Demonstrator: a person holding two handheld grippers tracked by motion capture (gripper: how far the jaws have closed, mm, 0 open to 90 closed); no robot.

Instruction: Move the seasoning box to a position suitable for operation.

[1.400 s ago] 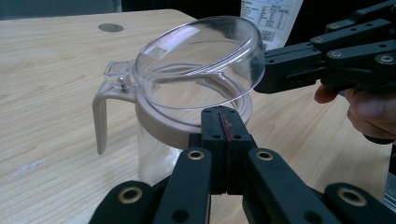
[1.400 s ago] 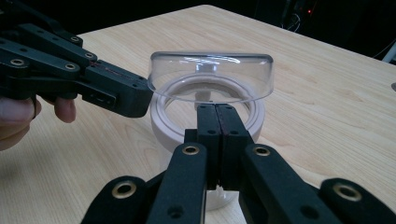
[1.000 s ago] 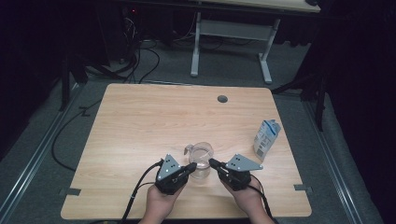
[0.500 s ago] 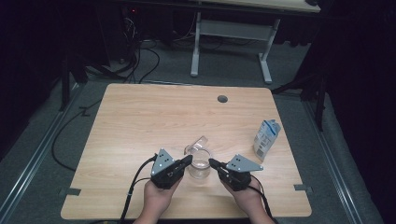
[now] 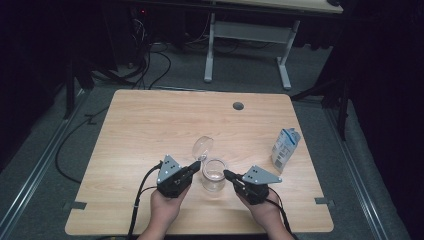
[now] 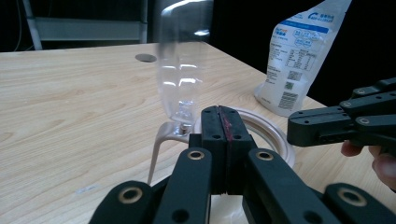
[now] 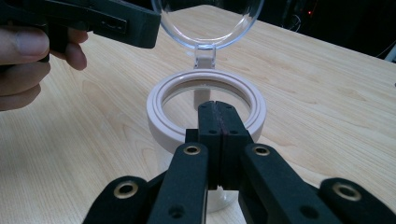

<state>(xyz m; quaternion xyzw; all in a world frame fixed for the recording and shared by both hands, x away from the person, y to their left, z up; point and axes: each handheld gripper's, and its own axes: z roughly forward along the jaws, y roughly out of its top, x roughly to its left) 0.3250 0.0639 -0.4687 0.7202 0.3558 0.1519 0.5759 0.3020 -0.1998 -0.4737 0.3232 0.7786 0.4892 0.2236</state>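
A clear jar (image 5: 214,176) with a white rim (image 7: 159,112) (image 6: 273,133) stands near the table's front edge, between both grippers. Its clear hinged lid (image 5: 203,146) (image 7: 205,23) (image 6: 182,70) stands open, tilted back on the far side. My left gripper (image 5: 196,164) (image 6: 219,108) is shut with nothing in it, its tip by the rim's left side near the hinge; in the right gripper view the left gripper (image 7: 152,25) meets the lid's edge. My right gripper (image 5: 226,174) (image 7: 216,105) is shut and empty, its tip at the rim's right side; the right gripper (image 6: 299,126) shows in the left gripper view too.
A white and blue pouch (image 5: 285,148) (image 6: 299,56) stands upright to the right of the jar. A round cable hole (image 5: 238,106) sits near the wooden table's (image 5: 150,125) far edge. A second desk's legs (image 5: 210,50) and cables lie on the floor beyond.
The jar's lid has swung up and back from over the rim to standing open. My left gripper's tip has shifted slightly toward the far side beside the jar. The right gripper has kept still.
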